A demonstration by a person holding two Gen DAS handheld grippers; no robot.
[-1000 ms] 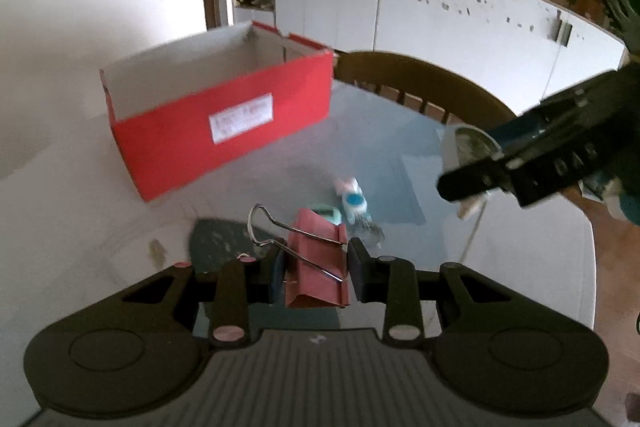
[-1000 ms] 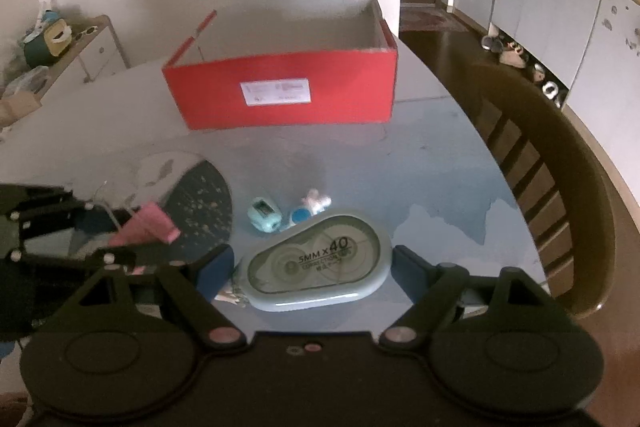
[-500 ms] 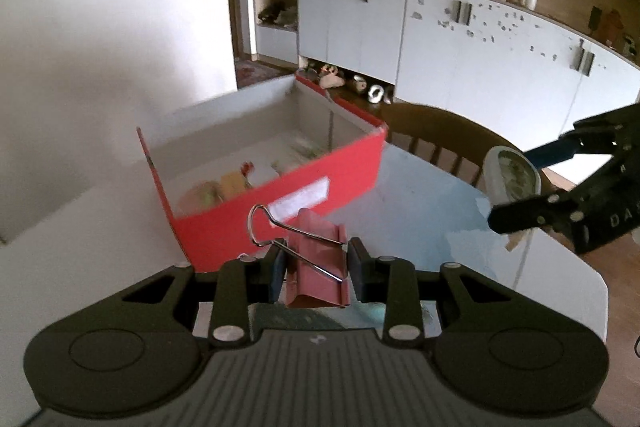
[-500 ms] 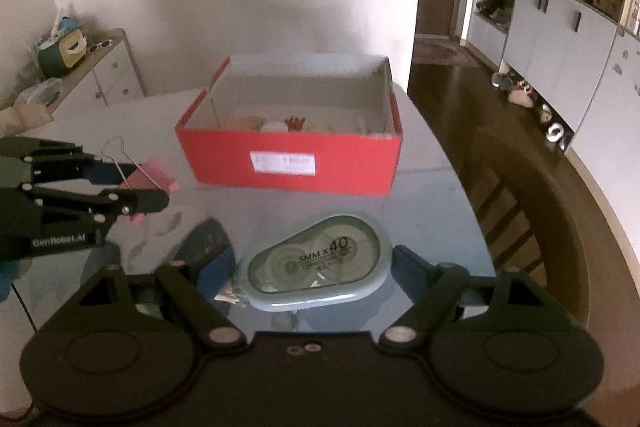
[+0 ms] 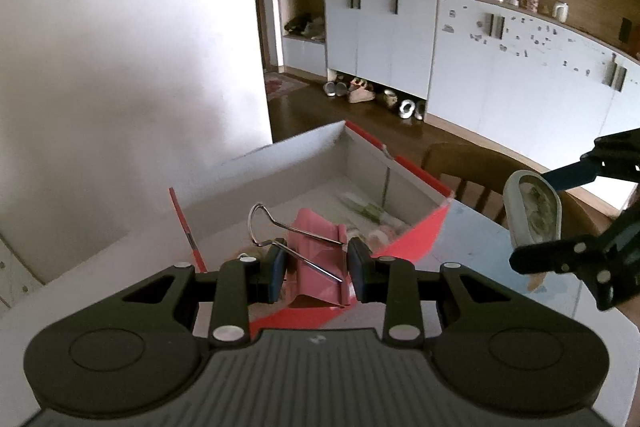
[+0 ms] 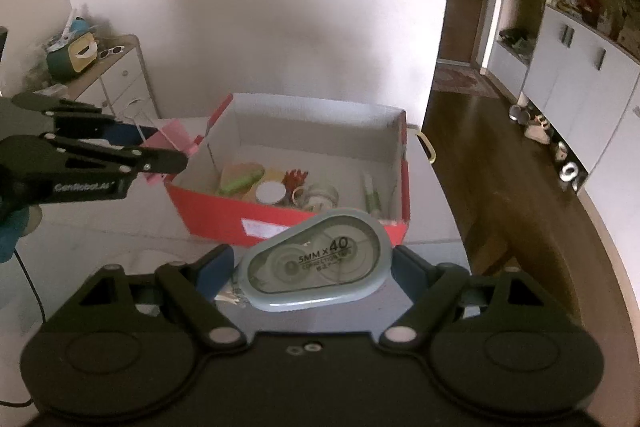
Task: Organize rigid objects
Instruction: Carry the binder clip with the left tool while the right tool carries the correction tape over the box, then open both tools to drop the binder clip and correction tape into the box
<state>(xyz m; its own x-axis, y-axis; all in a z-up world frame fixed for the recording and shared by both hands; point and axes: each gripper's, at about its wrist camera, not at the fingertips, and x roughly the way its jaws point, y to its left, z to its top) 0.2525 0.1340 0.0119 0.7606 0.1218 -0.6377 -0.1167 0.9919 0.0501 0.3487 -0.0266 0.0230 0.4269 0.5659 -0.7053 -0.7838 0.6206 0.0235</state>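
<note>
My left gripper (image 5: 317, 271) is shut on a pink binder clip (image 5: 318, 259) with silver wire handles, held up over the near left corner of the open red box (image 5: 420, 227). My right gripper (image 6: 312, 267) is shut on a grey-blue correction tape dispenser (image 6: 316, 263), held above the table in front of the red box (image 6: 280, 223). The box holds several small items, among them a green and tan piece (image 6: 240, 179) and a white round lid (image 6: 270, 193). In the right wrist view the left gripper (image 6: 172, 151) carries the pink binder clip (image 6: 172, 139) at the box's left edge.
The box stands on a round glass-topped table (image 6: 436, 187). A wooden chair (image 5: 472, 167) stands behind the table on the right. White cabinets (image 5: 500, 67) line the far wall, and a small drawer unit (image 6: 116, 83) stands at the left.
Both grippers have risen and moved toward the red box with their loads. The box's inside has come into view, and the small items on the table have dropped out of sight.
</note>
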